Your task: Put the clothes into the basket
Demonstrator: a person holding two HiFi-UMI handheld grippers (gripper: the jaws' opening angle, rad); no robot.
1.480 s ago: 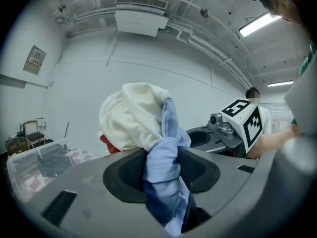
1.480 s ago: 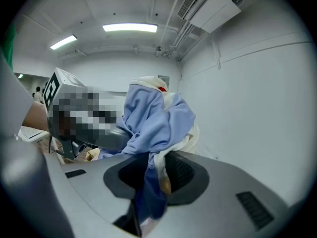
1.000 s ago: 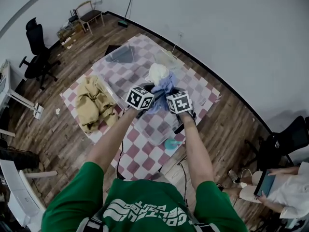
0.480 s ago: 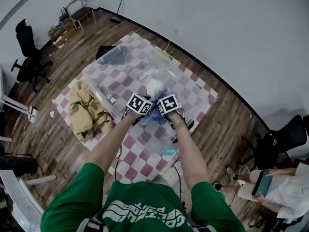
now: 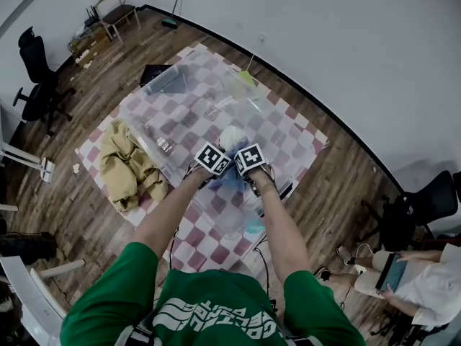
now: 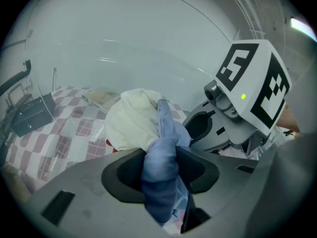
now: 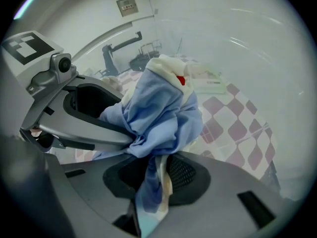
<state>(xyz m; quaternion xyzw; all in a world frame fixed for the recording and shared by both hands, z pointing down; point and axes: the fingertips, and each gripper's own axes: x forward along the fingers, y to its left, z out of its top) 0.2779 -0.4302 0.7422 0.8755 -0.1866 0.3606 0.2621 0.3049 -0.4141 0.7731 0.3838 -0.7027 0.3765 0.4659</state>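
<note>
I look down on a wooden floor [image 5: 86,215] with a checked rug [image 5: 302,132] spread across it, and a clear plastic basket [image 5: 223,211] standing on the rug right under my arms. To the left of the basket a heap of tan clothes [image 5: 126,166] lies on the rug, well apart from where I am working. Above the basket hangs a blue garment [image 5: 230,179], bunched up and stretched between my two tools, with a white garment [image 5: 230,137] bundled against its far side and touching it; I cannot tell whether the bundle is already below the basket's rim. The left tool [image 6: 163,175] is pinching a thick fold of the blue garment, the jaws pressed into the cloth from both sides. The right tool [image 7: 153,175] is pinching a thinner twist of the same blue garment, with a loose end hanging down between its jaws. The two tools sit just beside each other, their marker cubes nearly touching.
</note>
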